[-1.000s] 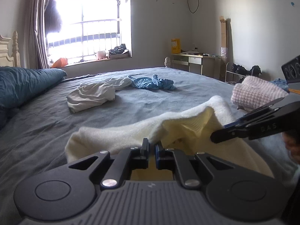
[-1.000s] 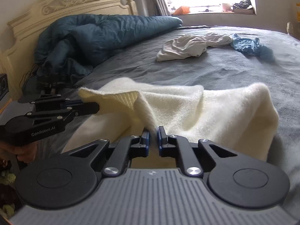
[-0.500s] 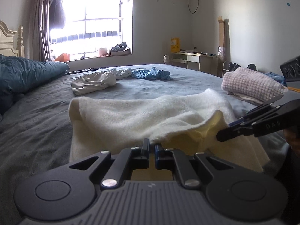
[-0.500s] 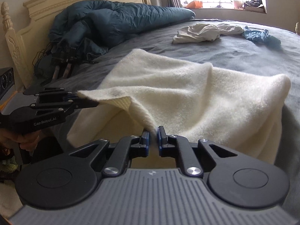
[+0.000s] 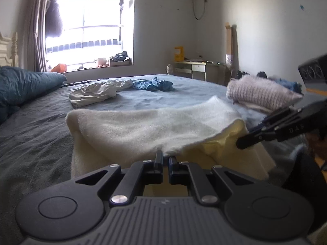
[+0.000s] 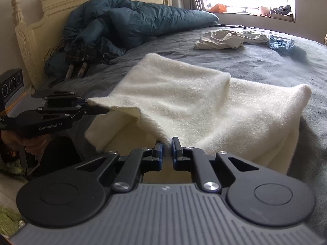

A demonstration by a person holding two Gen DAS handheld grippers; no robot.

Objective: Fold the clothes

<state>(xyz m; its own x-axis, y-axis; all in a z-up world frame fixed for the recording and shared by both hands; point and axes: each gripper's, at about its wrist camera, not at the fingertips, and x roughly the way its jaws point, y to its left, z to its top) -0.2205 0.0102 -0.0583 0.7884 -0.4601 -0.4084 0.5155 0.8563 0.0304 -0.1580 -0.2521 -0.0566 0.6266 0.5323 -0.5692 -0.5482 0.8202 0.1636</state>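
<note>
Headboard (image 6: 30,30): cream carved wood at 10 o'clock in the right wrist view, at the far left end of the bed.
Duvet (image 6: 130,22): dark teal, bunched against the headboard, 11 o'clock.
Left gripper (image 5: 165,160): jaws narrowed to a slim gap, pinching the near hem of the cream garment (image 5: 143,126). In the right wrist view it shows at 9 o'clock (image 6: 96,107), clamped on a hem corner held above the mattress edge.
Cream garment: fuzzy knit, draped over the near bed edge at centre; the far part lies flat on the grey sheet (image 5: 36,134), the near hem is lifted between the two tools, and the right flank hangs down past the mattress side.
Right gripper (image 6: 167,150): blue-padded jaws nearly together, gripping the hem at 6 o'clock.
Open room: bare grey sheet at 12 o'clock, between the garment's far fold and the loose clothes.
White garment (image 5: 96,92): crumpled, 11 o'clock, well apart.
Blue garment (image 5: 153,84): crumpled, touching the white one's right end.
Pink knit stack (image 5: 261,94): folded, 2 o'clock, near the bed's right edge, just beside the cream garment's far corner.
</note>
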